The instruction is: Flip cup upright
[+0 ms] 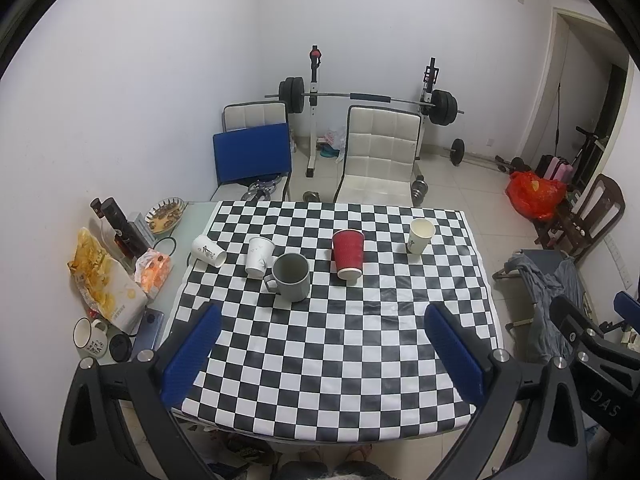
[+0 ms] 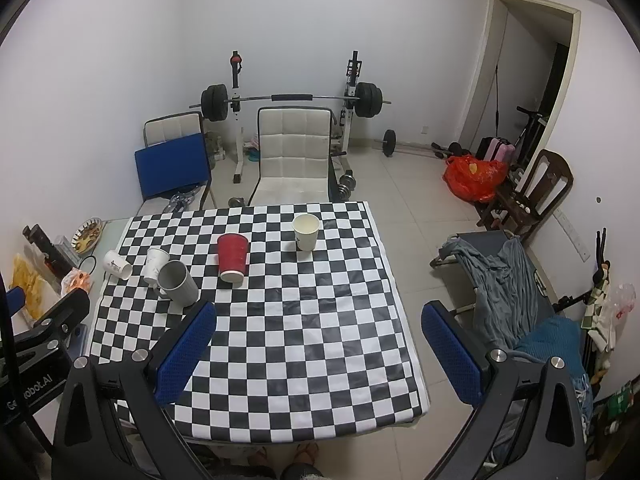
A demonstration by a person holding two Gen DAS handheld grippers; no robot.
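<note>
A red paper cup [image 1: 348,253] stands upside down, white rim on the checkered cloth; it also shows in the right wrist view [image 2: 232,257]. A grey mug [image 1: 291,277] [image 2: 177,283] stands upright to its left. A white paper cup [image 1: 420,235] [image 2: 305,232] stands upright to the right. Two white paper cups [image 1: 208,251] [image 1: 259,257] are at the left: one lies on its side, one stands. My left gripper [image 1: 322,354] is open and empty, above the table's near part. My right gripper [image 2: 320,352] is open and empty, above the near right part.
The checkered table [image 1: 320,360] has snack bags [image 1: 104,276], bottles [image 1: 124,228], a bowl [image 1: 165,215] and a mug [image 1: 89,335] along its left side. Two chairs [image 1: 380,156] stand behind it, a barbell rack [image 1: 360,98] beyond. A clothes-draped chair [image 2: 504,276] stands right.
</note>
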